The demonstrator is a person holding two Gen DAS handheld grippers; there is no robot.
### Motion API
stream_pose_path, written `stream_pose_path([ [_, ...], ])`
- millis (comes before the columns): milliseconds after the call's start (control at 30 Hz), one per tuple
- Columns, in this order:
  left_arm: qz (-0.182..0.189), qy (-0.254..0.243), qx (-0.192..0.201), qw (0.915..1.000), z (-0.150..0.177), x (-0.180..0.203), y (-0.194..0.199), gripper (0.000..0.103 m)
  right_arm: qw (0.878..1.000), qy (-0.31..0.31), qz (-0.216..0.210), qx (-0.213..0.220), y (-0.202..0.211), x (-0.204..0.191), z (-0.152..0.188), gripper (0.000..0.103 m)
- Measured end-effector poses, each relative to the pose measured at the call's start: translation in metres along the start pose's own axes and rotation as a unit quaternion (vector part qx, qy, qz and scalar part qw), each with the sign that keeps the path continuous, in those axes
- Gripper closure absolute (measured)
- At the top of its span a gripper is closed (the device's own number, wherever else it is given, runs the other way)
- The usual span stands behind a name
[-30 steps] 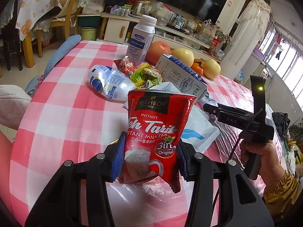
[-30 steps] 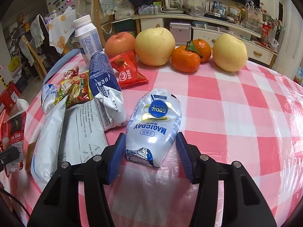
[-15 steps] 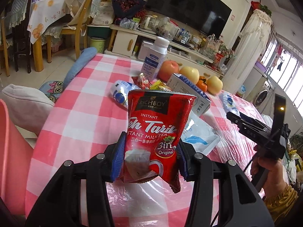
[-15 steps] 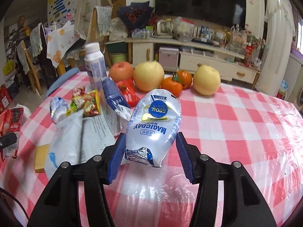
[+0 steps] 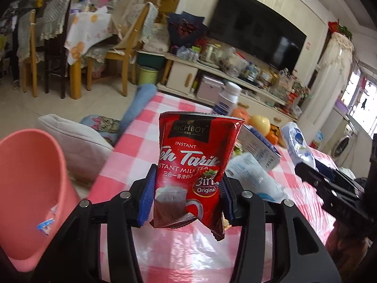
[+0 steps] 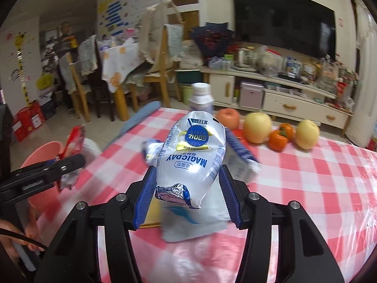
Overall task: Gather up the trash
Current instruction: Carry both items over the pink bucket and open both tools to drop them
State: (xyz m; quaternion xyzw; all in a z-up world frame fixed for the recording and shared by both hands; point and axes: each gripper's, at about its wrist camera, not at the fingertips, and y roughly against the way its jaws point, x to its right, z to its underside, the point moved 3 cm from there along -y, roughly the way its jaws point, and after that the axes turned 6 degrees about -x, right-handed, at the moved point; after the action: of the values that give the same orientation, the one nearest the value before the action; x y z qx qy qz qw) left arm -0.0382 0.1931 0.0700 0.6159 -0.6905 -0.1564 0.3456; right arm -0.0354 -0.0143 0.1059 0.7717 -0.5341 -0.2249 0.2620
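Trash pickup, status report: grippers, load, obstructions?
Left hand-held gripper shut on red milk tea sachet. Right hand-held gripper shut on silver Magicday wrapper. Pink bin at left, path clear.

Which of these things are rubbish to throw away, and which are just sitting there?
For the job:
- red milk-tea sachet, in the left gripper
- silver-white snack wrapper, in the right gripper
- pink plastic bin beside the table
- white plastic bag on the table

Just sitting there:
- yellow apples
- orange persimmons
- white drink bottle
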Motion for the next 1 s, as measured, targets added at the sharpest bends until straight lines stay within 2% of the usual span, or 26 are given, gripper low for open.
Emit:
stream_pose_path([
  [167,-0.042,0.042,0.035,0.9977,-0.007,-0.03,0.022,0.054,0.998,0.028,-0.059,-0.005,-0.003,-0.065,-0.014,0.048],
  [300,-0.087,0.085,0.061,0.9908,-0.011,-0.061,0.041,0.054,0.993,0.065,-0.094,-0.009,-0.008,-0.117,-0.024,0.048],
  [433,-0.149,0.133,0.078,0.9767,-0.013,-0.099,0.059,0.054,0.987,0.104,-0.122,-0.012,-0.014,-0.165,-0.029,0.048],
  [633,-0.213,0.19,0.09,0.9543,-0.009,-0.148,0.082,0.054,0.978,0.145,-0.147,-0.031,-0.034,-0.221,-0.029,0.048],
  [1000,-0.243,0.245,0.08,0.9353,-0.007,-0.188,0.092,0.053,0.963,0.203,-0.168,-0.059,-0.054,-0.275,-0.015,0.048],
])
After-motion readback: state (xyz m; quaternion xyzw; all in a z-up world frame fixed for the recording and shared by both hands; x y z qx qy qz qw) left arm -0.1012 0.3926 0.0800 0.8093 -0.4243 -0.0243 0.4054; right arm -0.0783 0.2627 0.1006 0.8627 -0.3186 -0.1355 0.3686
